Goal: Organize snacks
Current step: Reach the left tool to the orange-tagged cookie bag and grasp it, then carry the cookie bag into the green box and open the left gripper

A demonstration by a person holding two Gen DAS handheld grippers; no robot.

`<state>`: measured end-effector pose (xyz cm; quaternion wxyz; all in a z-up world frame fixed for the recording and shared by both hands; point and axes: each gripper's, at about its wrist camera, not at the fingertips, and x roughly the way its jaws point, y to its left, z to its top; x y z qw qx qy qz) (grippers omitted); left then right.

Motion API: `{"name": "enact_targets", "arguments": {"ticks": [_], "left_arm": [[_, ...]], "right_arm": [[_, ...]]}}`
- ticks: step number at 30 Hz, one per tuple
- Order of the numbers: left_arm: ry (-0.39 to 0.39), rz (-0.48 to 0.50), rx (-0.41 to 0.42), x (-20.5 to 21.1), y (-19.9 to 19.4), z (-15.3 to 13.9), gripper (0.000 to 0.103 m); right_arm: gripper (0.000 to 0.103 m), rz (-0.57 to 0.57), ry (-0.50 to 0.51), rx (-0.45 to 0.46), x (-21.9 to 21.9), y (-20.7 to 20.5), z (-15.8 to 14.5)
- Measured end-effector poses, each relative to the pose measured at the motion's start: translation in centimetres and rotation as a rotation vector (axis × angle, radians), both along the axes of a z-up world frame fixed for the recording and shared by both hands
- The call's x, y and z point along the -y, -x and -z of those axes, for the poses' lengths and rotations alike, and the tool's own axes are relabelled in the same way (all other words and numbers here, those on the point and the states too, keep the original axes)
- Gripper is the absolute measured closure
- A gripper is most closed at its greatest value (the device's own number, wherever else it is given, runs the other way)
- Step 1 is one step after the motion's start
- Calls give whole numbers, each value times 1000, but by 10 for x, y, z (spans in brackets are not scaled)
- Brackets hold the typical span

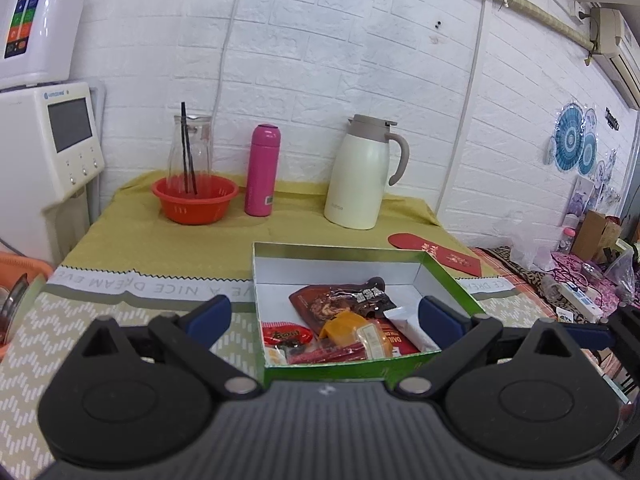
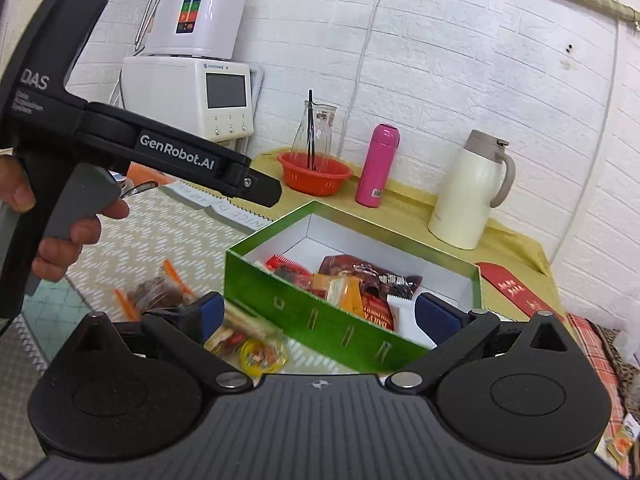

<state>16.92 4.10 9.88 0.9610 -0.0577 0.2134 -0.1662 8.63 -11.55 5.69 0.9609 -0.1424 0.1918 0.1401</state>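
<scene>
We're well underway: the green box (image 2: pixel 320 316) on the surface already holds a heap of snack packets (image 1: pixel 344 320), but a few loose snacks (image 2: pixel 240 340) lie just beside it. Left gripper (image 1: pixel 324 316) and right gripper (image 2: pixel 316 316) both spread wide, empty.

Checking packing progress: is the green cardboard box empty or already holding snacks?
Partly filled: green cardboard box holds several snack packets, white floor showing behind them.
</scene>
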Motion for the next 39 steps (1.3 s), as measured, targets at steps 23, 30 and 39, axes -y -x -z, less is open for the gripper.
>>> {"name": "enact_targets", "arguments": {"ticks": [23,30,39], "left_arm": [[-79,28,-287,-49,-11,103,46],[-109,22,-283,-41,15,112,64],[-38,105,-296,-40,66,109,54]], "right_arm": [[0,-54,-228,-131,3,62,45],[0,-34,-229,-149,-4,37,75],[0,-105,-271,-278,-26,11,97]]}}
